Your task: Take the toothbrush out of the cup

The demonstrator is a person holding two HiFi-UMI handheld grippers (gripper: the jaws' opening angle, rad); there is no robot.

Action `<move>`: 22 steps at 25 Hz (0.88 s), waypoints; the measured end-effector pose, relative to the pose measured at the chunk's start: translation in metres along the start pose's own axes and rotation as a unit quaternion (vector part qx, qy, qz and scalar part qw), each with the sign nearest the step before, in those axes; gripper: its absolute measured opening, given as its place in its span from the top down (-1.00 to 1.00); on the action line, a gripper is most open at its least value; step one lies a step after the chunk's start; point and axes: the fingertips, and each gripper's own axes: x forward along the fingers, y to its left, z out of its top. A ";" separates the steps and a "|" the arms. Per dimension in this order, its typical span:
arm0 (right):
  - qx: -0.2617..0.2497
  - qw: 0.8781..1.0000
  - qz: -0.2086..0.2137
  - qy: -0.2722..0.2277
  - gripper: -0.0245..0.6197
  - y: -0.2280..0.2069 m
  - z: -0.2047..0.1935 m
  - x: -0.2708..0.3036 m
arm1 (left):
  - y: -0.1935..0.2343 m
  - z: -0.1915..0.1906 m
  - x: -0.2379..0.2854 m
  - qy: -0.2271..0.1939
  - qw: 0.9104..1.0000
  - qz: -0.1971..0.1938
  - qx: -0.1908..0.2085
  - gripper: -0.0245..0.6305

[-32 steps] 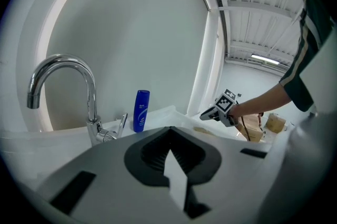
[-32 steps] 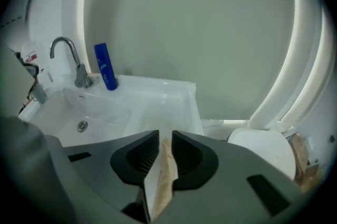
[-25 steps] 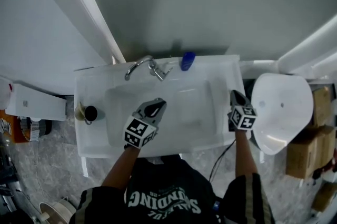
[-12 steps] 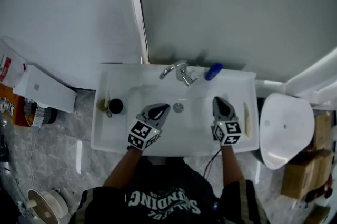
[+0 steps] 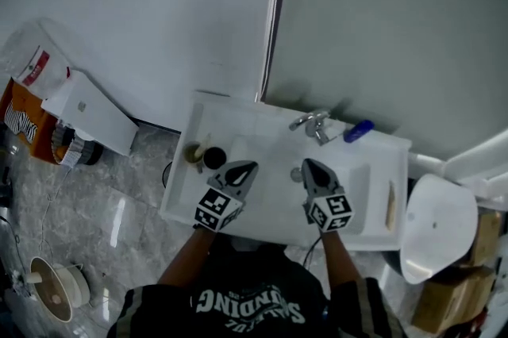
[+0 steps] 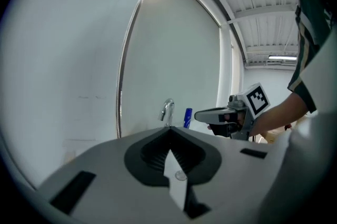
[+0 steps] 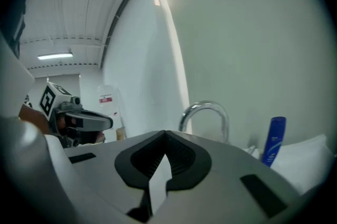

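Observation:
A dark cup [image 5: 213,159] stands on the left rim of the white sink [image 5: 238,116], with a small brownish thing [image 5: 193,154] beside it. On the sink's right rim lies a pale slim stick, seemingly the toothbrush [image 5: 390,205]. My left gripper [image 5: 248,167] hovers over the basin just right of the cup, shut and empty. Beside it over the basin's middle, my right gripper [image 5: 305,167] is also shut with nothing held. In the left gripper view the left gripper [image 6: 169,129] faces the right gripper [image 6: 216,114]. In the right gripper view the right gripper [image 7: 165,133] faces the left gripper [image 7: 84,122].
A chrome faucet [image 5: 313,122] and a blue bottle [image 5: 359,130] stand at the sink's back. To the right is a white toilet lid [image 5: 432,233] with cardboard boxes [image 5: 444,298] beyond. On the floor to the left are a white box [image 5: 87,114] and an orange bag [image 5: 20,113].
Both grippers swung leftward. The right one left the sink's right rim for the basin's middle, and the pale stick now shows on that rim. The left one neared the cup.

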 end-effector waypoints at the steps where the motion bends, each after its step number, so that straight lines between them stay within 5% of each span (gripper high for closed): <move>1: -0.006 1.000 0.019 0.001 0.93 0.016 0.002 0.010 | 0.010 0.000 -0.009 -0.005 1.000 0.011 -0.002 0.93; 9: -0.027 0.992 0.117 0.031 0.92 0.119 -0.001 0.083 | 0.075 -0.020 -0.081 -0.008 0.995 0.092 -0.029 0.93; 12: -0.026 0.988 0.140 0.051 0.69 0.147 -0.007 0.106 | 0.094 -0.028 -0.106 -0.010 0.992 0.118 -0.040 0.93; 22: 0.007 0.981 0.139 0.138 0.56 0.193 -0.051 0.167 | 0.132 -0.062 -0.167 -0.009 0.982 0.172 -0.080 0.93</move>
